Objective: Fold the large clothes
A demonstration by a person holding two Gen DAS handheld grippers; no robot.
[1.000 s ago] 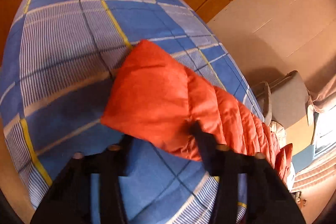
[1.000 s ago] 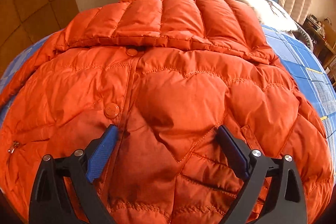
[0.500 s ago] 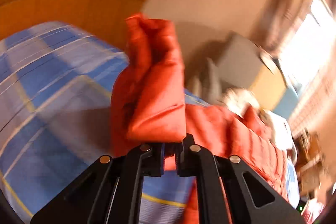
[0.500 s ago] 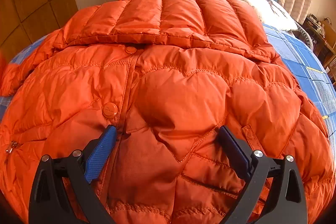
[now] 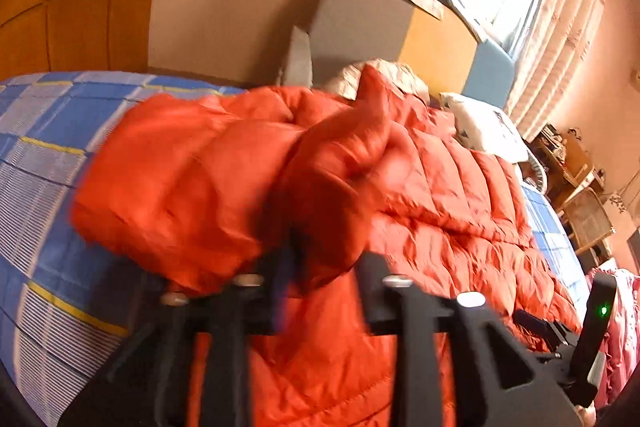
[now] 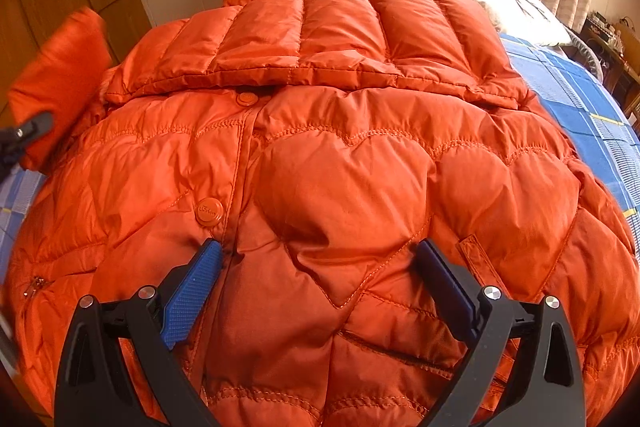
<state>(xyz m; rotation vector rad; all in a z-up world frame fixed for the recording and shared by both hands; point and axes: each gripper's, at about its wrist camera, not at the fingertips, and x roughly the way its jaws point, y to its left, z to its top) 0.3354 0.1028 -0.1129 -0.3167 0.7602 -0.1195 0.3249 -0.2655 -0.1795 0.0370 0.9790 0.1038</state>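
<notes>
- The bed, in its blue checked sheet, carries the orange puffer jacket, spread front-up.
- A second ago the jacket's sleeve lay flat on the sheet; now it is lifted over the jacket body, so I judge the sleeve fold nearly made.
- My left gripper is opening, sleeve cuff between its fingers.
- My right gripper hasn't moved, fingers spread over the jacket's front.
</notes>
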